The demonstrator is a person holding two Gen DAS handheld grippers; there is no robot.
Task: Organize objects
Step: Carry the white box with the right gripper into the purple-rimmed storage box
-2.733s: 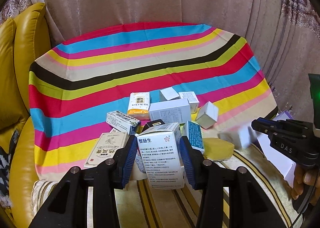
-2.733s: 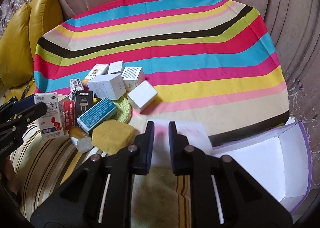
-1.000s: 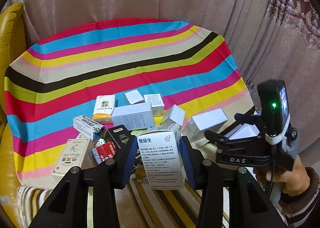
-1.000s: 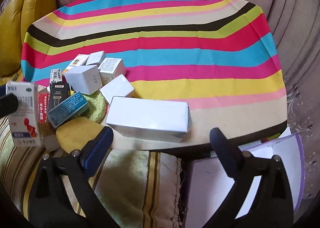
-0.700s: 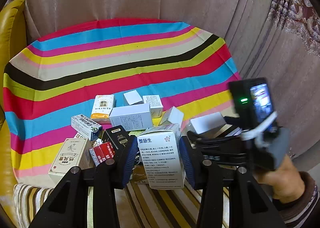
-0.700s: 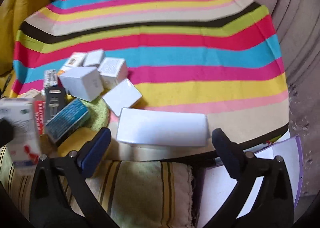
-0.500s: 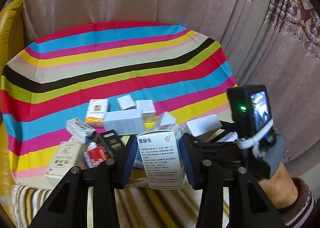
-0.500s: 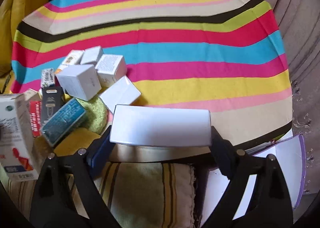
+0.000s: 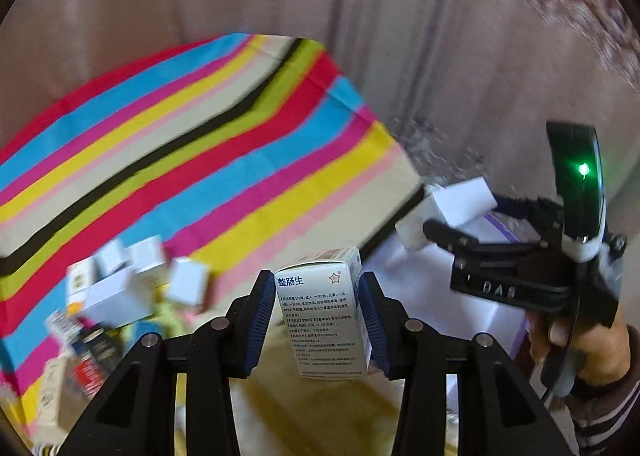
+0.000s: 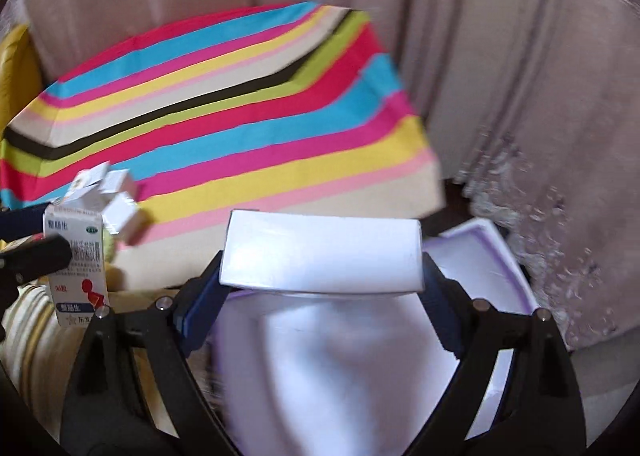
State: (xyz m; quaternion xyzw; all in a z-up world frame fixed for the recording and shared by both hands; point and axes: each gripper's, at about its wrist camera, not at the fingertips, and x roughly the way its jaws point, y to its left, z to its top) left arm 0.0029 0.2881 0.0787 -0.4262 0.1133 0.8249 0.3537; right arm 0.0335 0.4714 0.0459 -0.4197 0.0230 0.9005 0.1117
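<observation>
My left gripper [image 9: 318,312] is shut on a white medicine box with blue print [image 9: 322,310], held upright in the air; the box also shows at the left of the right wrist view [image 10: 78,256]. My right gripper [image 10: 320,268] is shut on a long plain white box [image 10: 322,256], held level above an open white storage box with a purple rim [image 10: 472,268]. In the left wrist view the right gripper [image 9: 464,215] holds that white box [image 9: 448,207] over the storage box [image 9: 440,288].
A pile of small medicine boxes [image 9: 128,288] lies at the near left of the striped table cover [image 9: 200,159]. A yellow sponge [image 9: 320,408] lies below my left gripper. Curtains [image 10: 520,95] hang behind and to the right.
Both grippers swung right, away from the pile. The right gripper closed on the long white box, lifted it and carried it over the storage box. The left still holds its box.
</observation>
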